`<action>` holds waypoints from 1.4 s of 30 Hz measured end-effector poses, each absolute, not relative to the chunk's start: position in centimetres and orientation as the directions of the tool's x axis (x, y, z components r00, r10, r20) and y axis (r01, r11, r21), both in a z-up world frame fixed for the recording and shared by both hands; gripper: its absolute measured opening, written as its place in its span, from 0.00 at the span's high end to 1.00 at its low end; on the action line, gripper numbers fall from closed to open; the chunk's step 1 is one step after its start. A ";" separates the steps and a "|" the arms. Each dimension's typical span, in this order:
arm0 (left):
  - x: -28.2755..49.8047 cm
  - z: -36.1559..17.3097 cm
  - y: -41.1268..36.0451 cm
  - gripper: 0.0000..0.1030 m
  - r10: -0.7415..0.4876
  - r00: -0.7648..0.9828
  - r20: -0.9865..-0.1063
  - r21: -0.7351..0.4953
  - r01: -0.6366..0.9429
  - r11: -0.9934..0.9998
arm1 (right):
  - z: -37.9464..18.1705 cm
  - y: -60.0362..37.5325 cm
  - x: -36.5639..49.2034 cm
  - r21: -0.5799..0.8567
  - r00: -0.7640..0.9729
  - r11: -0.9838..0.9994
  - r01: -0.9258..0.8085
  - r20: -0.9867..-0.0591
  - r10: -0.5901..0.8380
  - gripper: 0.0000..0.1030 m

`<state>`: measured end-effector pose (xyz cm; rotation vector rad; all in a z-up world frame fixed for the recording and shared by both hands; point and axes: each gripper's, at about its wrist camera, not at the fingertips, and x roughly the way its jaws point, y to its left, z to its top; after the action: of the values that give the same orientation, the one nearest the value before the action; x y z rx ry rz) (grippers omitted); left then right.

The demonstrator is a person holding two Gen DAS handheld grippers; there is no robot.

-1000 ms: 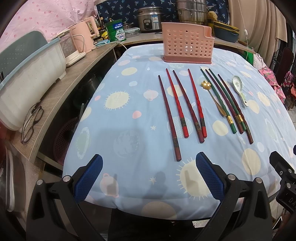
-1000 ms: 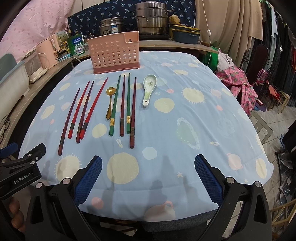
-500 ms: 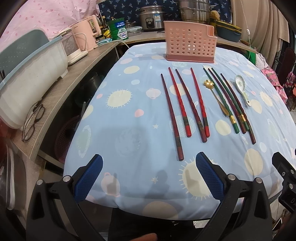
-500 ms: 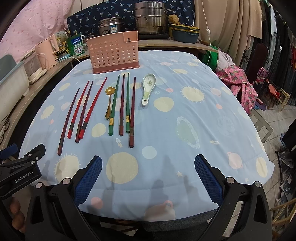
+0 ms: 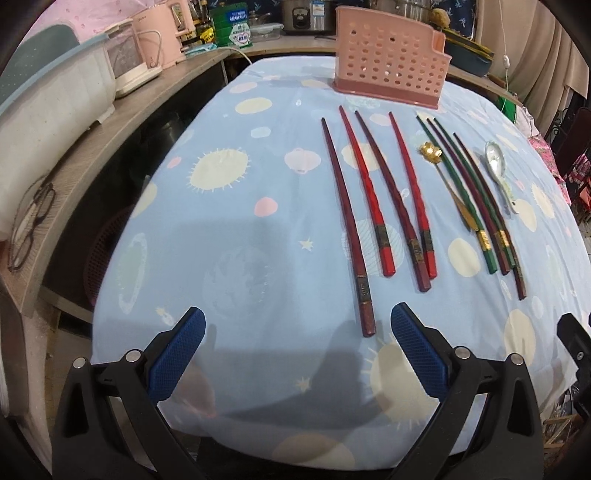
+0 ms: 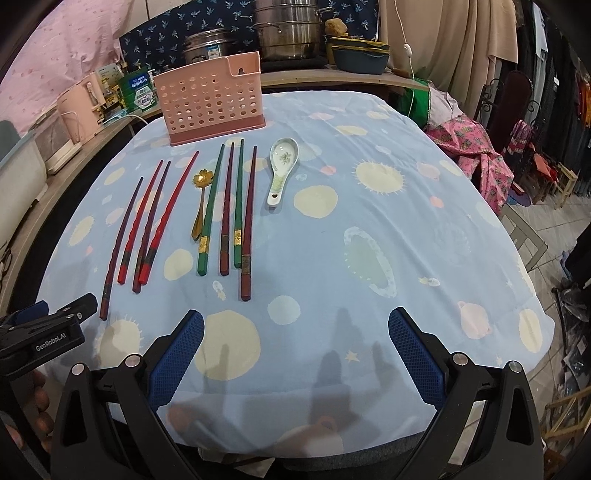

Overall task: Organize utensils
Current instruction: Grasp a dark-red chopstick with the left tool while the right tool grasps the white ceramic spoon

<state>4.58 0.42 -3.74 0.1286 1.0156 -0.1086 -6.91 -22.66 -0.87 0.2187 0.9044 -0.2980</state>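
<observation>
A pink perforated utensil holder [image 5: 389, 74] [image 6: 212, 101] stands at the far side of the blue patterned tablecloth [image 5: 240, 229]. In front of it lie several red and dark red chopsticks [image 5: 369, 199] [image 6: 147, 225], several green and maroon chopsticks [image 5: 476, 199] [image 6: 232, 206], a gold flower spoon [image 5: 430, 151] [image 6: 201, 181] and a white ceramic spoon [image 5: 498, 166] [image 6: 282, 162]. My left gripper [image 5: 295, 328] is open and empty, just before the near end of the leftmost dark red chopstick. My right gripper [image 6: 295, 332] is open and empty over the near cloth.
A wooden counter [image 5: 110, 122] runs along the left with a white bin [image 5: 48, 110], a pink kettle [image 5: 162, 33] and eyeglasses [image 5: 33, 221]. Steel pots [image 6: 284, 29] stand behind the holder. Chairs and clothing [image 6: 476, 155] are to the right of the table.
My left gripper has moved forward and slightly down toward the chopsticks, which look larger now. My right gripper has edged forward a little. Nothing on the table has moved.
</observation>
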 end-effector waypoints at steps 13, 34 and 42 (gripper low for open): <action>6.8 -5.1 0.3 0.22 -0.076 0.492 -0.867 0.016 0.180 0.984 | -1.2 -24.6 -3.4 0.078 0.584 0.924 0.375 -0.793 -0.171 0.07; 10.6 -4.4 1.0 0.79 -0.124 0.479 -0.869 -0.028 0.201 0.979 | -3.0 -27.4 7.2 0.158 0.575 0.924 0.348 -0.815 -0.077 0.59; 11.7 -4.4 0.6 0.79 -0.116 0.477 -0.871 -0.021 0.200 0.980 | -4.4 -28.6 7.9 0.230 0.560 0.901 0.367 -0.828 -0.017 0.83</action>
<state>11.65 0.61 -4.41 0.0873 1.0561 -0.1929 7.93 -28.56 -4.42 0.4030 0.9552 -0.2332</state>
